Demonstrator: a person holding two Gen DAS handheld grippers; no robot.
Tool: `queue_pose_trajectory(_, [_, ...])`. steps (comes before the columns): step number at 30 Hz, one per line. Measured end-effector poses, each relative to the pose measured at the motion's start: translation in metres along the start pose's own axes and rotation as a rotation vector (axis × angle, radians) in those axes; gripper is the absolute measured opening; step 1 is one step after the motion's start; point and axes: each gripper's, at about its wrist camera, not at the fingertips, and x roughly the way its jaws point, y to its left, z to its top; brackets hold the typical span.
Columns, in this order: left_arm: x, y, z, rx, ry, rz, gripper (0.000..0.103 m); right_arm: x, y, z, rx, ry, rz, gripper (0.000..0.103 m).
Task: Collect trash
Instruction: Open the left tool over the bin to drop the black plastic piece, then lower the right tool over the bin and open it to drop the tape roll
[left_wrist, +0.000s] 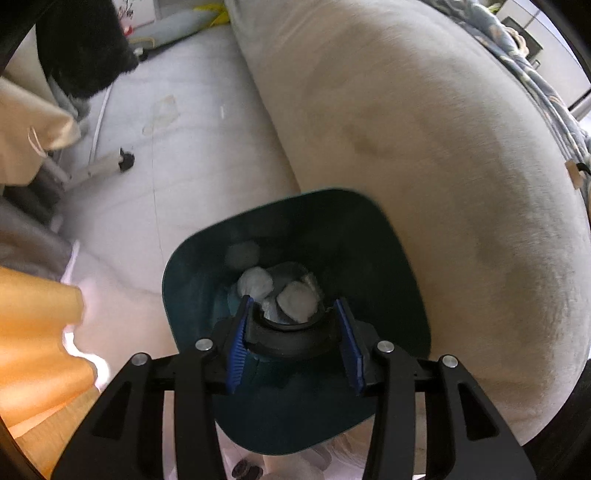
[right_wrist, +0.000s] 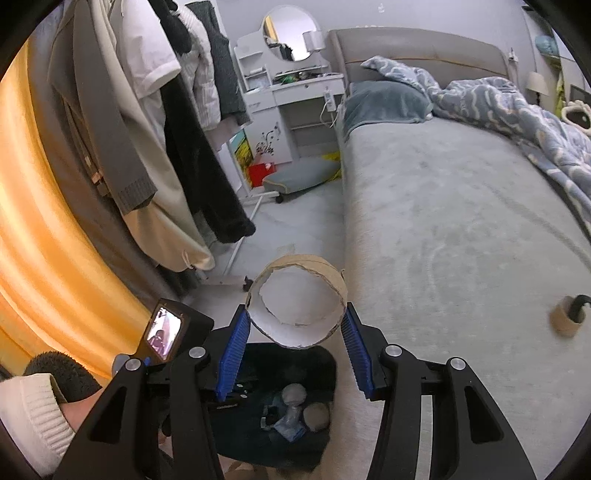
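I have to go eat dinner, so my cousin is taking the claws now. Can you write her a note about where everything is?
Left claw: shut on a black round piece, right above the dark bin; I cannot tell whether that piece belongs to the bin.
Right claw: shut on an empty cardboard ring, held over the bin, beside the bed.
Done: crumpled paper wads lie in the bin.
Left: drop the ring in, then probably fetch the small cardboard roll lying on the bed.
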Motion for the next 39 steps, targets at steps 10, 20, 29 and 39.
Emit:
queue_pose_trajectory(10, [0.005,0.030,-0.011,-0.019,0.049,0.026,0.064,0.046,0.022,-0.006,-0.046,0.102,0.015,0.051])
queue_pose_trajectory(20, [-0.044,0.074,-0.014,-0.077,-0.138,0.063,0.073,0.096,0.027,-0.019,-0.046,0.223,-0.001,0.051])
queue_pose_trajectory(29, [-0.101,0.089,-0.008,-0.078,-0.361,0.072,0.073,0.139,0.035,-0.044,-0.049,0.347,-0.009,0.051])
queue_pose_trajectory(39, [-0.155,0.085,-0.001,-0.071,-0.590,0.050,0.073,0.167,0.037,-0.070,-0.086,0.457,-0.034,0.052])
